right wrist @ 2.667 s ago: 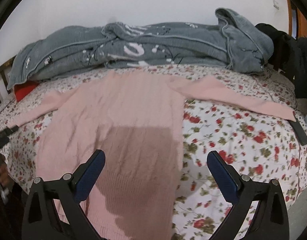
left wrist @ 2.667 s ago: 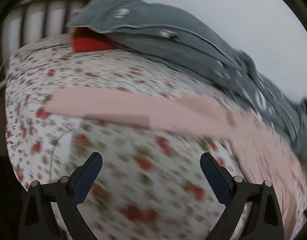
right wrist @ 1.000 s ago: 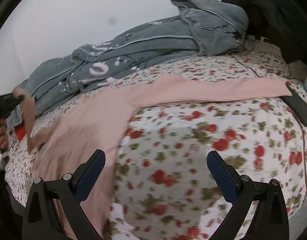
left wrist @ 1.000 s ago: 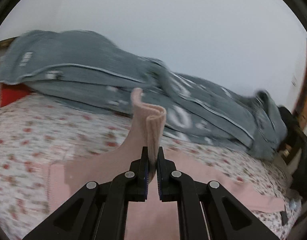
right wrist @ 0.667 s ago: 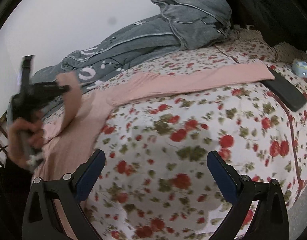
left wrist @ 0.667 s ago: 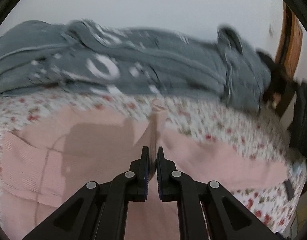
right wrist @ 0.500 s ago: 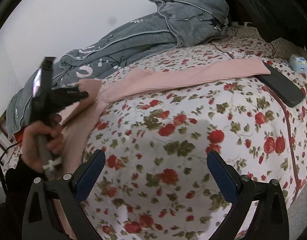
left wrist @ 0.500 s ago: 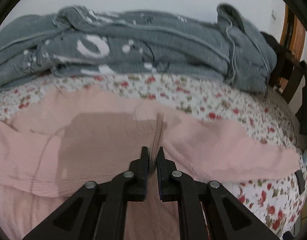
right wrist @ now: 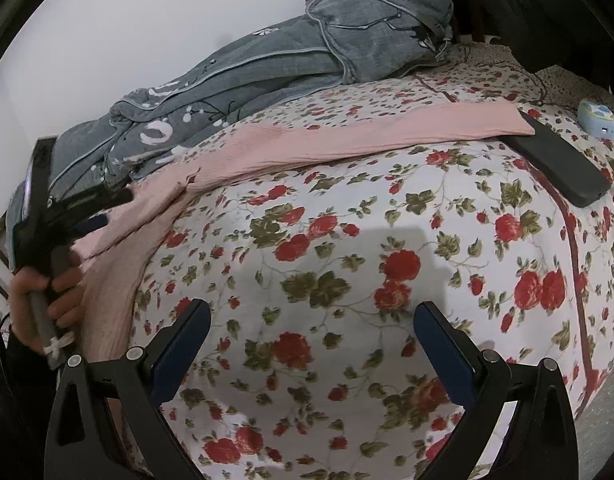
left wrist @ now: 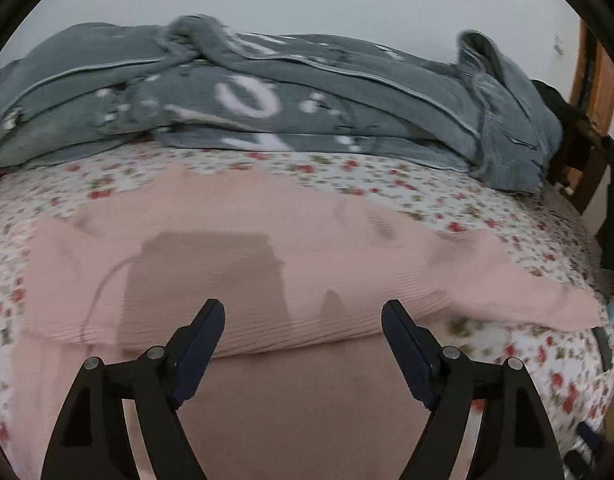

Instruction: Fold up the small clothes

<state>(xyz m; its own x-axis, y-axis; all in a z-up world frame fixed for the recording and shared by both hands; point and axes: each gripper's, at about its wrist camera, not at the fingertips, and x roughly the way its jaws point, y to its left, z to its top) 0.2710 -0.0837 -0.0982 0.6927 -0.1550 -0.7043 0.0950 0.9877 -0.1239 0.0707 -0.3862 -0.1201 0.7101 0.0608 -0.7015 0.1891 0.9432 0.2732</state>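
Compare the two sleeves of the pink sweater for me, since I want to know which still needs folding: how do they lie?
The left sleeve is folded in across the body of the sweater; the right sleeve stretches straight out over the floral sheet. The right sleeve's cuff reaches a black phone; the left sleeve lies just ahead of the left gripper, whose jaws are opening with nothing between them. Both are flat, ribbed pink knit.

Soft even light, fisheye edges, left view motion-blurred
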